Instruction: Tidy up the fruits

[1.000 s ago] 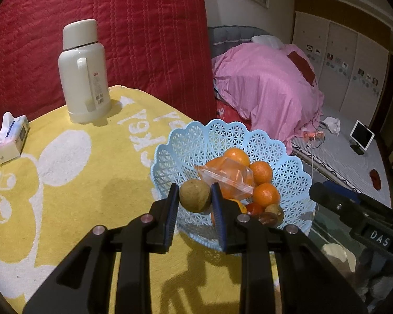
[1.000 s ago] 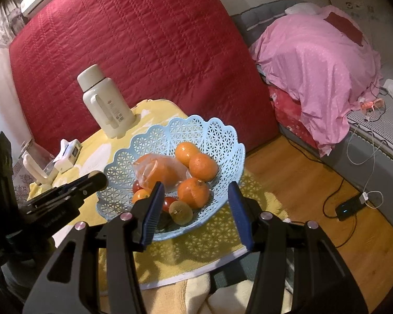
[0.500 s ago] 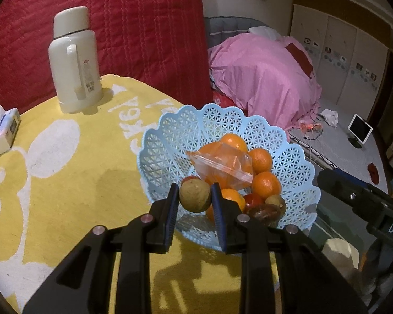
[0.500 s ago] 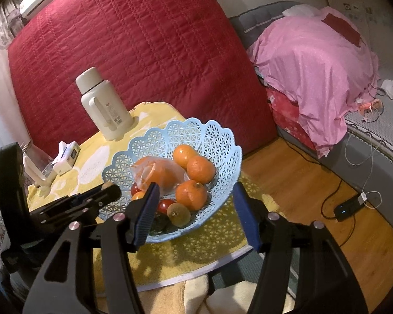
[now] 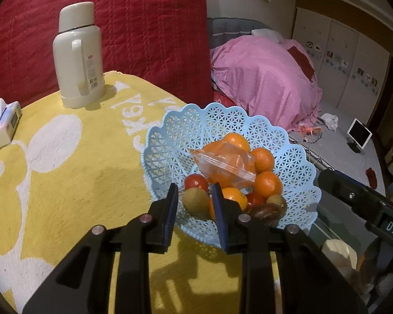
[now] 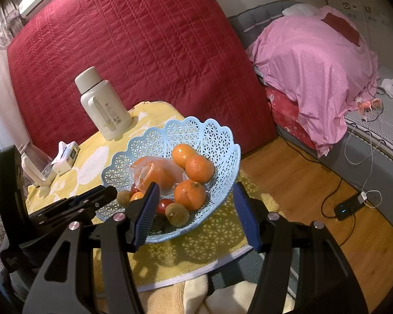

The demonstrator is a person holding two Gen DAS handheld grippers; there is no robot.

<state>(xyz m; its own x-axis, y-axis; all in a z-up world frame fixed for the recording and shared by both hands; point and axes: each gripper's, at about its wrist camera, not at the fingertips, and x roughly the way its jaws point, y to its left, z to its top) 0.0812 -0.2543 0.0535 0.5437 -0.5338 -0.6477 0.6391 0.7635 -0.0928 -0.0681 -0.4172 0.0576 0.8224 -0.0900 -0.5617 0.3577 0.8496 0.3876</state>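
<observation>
A round table is covered by a yellow cloth (image 5: 65,183) printed with white shapes and letters, and a quilted red cover (image 6: 144,52) hangs behind it. On the cloth stand a cream thermos jug (image 5: 77,55) at the far side and a tissue box (image 5: 4,124) near the left edge. To the right the room opens onto a wooden floor (image 6: 314,183) and a bed under a pink sheet (image 5: 264,78), with pale wardrobe doors (image 5: 340,44) beyond. A pale blue lattice basket (image 5: 170,136) sits at the near edge of the table and holds several oranges (image 5: 267,184), a clear plastic bag (image 5: 224,164) with orange fruit inside, two small red fruits and some brown ones. The left gripper (image 5: 195,204) reaches over the basket's near rim with its jaws nearly together, clamped on a brown kiwi (image 5: 196,202) that sits between the pads, just in front of a red fruit (image 5: 195,182). The right gripper (image 6: 195,214) is on the near right side of the basket; its jaws stand well apart after just widening, and nothing is gripped between them. Another kiwi (image 6: 177,212) lies in the basket beyond its left finger, apart from the pads.
</observation>
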